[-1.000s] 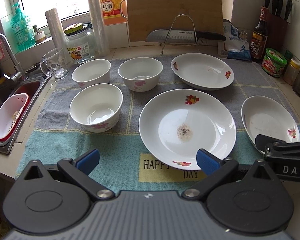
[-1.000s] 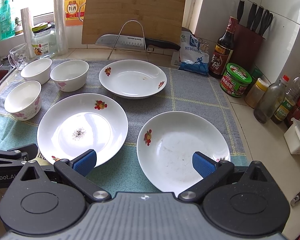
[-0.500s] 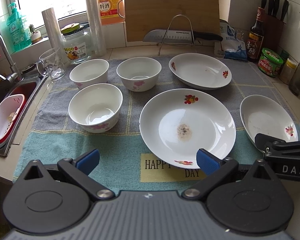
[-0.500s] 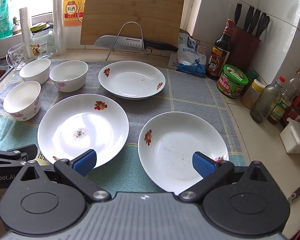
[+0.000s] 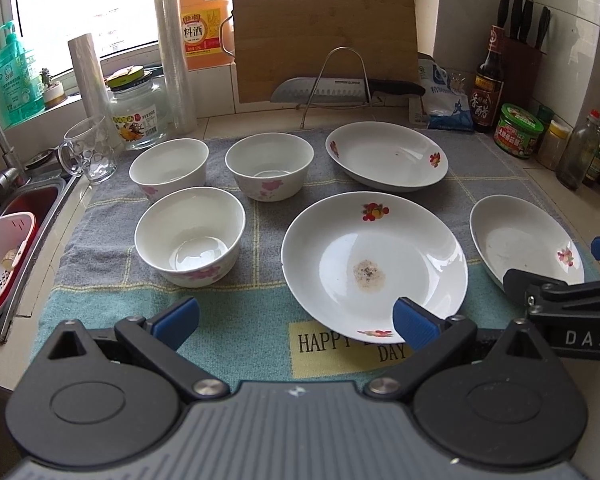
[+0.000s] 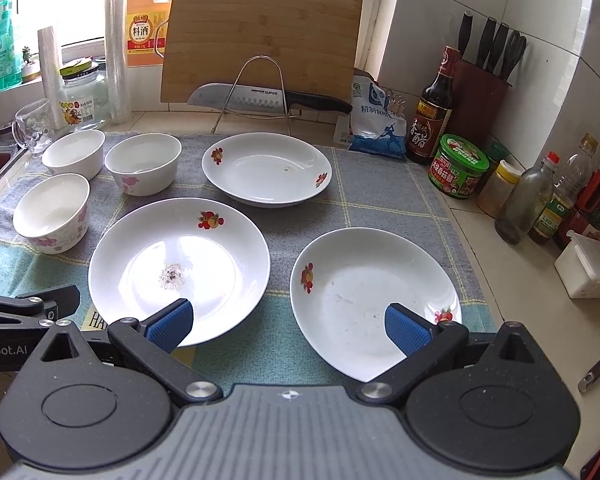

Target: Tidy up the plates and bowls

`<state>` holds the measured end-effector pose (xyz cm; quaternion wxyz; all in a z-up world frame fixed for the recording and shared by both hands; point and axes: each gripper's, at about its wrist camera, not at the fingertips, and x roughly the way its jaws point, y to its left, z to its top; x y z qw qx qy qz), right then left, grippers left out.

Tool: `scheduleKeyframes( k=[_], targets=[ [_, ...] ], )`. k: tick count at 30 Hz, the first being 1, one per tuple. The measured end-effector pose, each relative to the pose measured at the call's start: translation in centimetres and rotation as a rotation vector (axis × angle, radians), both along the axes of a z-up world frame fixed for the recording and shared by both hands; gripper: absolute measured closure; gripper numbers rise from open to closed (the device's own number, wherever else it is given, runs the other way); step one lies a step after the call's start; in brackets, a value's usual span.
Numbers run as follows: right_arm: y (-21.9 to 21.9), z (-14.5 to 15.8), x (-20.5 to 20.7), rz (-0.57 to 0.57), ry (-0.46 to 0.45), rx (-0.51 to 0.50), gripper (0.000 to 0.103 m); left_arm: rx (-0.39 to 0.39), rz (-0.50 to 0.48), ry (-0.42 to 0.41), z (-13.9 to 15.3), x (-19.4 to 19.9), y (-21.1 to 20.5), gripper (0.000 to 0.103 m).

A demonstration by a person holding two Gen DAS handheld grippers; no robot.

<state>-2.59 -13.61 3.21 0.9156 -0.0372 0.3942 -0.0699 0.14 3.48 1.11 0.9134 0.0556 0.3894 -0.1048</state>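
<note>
Three white flowered bowls stand on the towel at the left: a near one [image 5: 190, 236], a far left one [image 5: 168, 168] and a far middle one [image 5: 269, 166]. Three white plates lie to their right: a large middle plate [image 5: 374, 260] with a speck stain, a far plate [image 5: 386, 156] and a right plate [image 5: 524, 240]. My left gripper [image 5: 296, 320] is open and empty above the towel's near edge. My right gripper [image 6: 287, 328] is open and empty, between the middle plate [image 6: 180, 264] and the right plate [image 6: 374, 300].
A checked towel [image 5: 260, 312] covers the counter. A sink [image 5: 16, 248] with a red basket lies left. A glass mug [image 5: 86, 156], jar, rolls, cutting board [image 5: 324, 36] and knife on a rack stand behind. Bottles and jars [image 6: 458, 166] line the right wall.
Both grippers have drawn back and risen slightly, so the dishes look a little farther and lower. No dish has moved.
</note>
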Motion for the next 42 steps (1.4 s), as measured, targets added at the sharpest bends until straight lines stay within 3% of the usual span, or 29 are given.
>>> scheduleKeyframes(
  k=[11,15,23,31,42],
  targets=[
    [-2.4,0.3,-2.2,-0.023,-0.079,-0.021,0.000,-0.047,-0.107,-0.021,-0.3,0.8,-0.3,0.001],
    [-4.9,-1.5,-2.9,-0.049,-0.065,-0.003,0.000,-0.065,-0.124,-0.031,-0.7,1.2,-0.8,0.001],
    [-9.2,-6.3,-2.5,-0.040,0.015,0.051,0.000,-0.008,-0.167,-0.019,-1.4,2.2,-4.2,0.001],
    [-12.0,-10.1,-1.3,0.031,0.080,0.120,0.000,0.019,-0.192,-0.023,-1.6,3.6,-8.2,0.001],
    [-13.6,-11.3,0.2,0.179,0.075,0.111,0.000,0.037,-0.269,-0.018,-1.5,5.4,-12.7,0.001]
  ],
)
